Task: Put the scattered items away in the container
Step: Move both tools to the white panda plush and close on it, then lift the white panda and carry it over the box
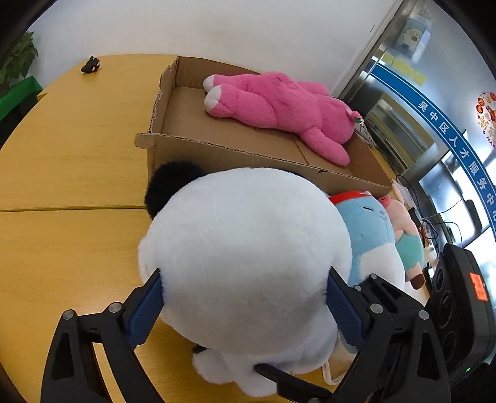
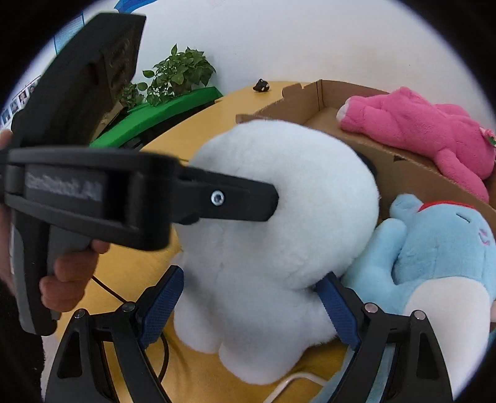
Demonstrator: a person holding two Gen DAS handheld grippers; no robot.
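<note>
A round, yellow wooden table (image 1: 71, 161) with a seam running across it carries everything, set against a plain white wall (image 1: 186, 28); a glass partition (image 1: 434, 130) with a blue band of Chinese characters runs along the room's side in the left wrist view, and a leafy plant (image 2: 176, 74) on a green ledge stands beyond the table's far edge. A shallow cardboard box (image 1: 235, 161) with torn, perforated edges sits toward the far part of the table, and a pink plush toy (image 1: 285, 105) lies stretched across its floor. A small dark object (image 1: 90, 65), too small to make out, rests near the far edge, well apart from the box. Just in front of the box's near wall stands a large white plush toy (image 1: 245, 248) with a black ear, blocking much of the view. Beside it and touching it lies a light blue plush toy (image 2: 434, 257) with a red band, and next to that a pink and green plush toy (image 1: 406, 229). The left gripper (image 1: 245, 307) has its blue pads against both sides of the white plush's head, jaws wide; whether they squeeze it cannot be told. The right gripper (image 2: 251, 307) straddles the plush's lower body the same way, jaws wide, pads at the fur. A hand (image 2: 71, 276) grasps the left gripper's handle, and a dark cable lies on the table below it.
</note>
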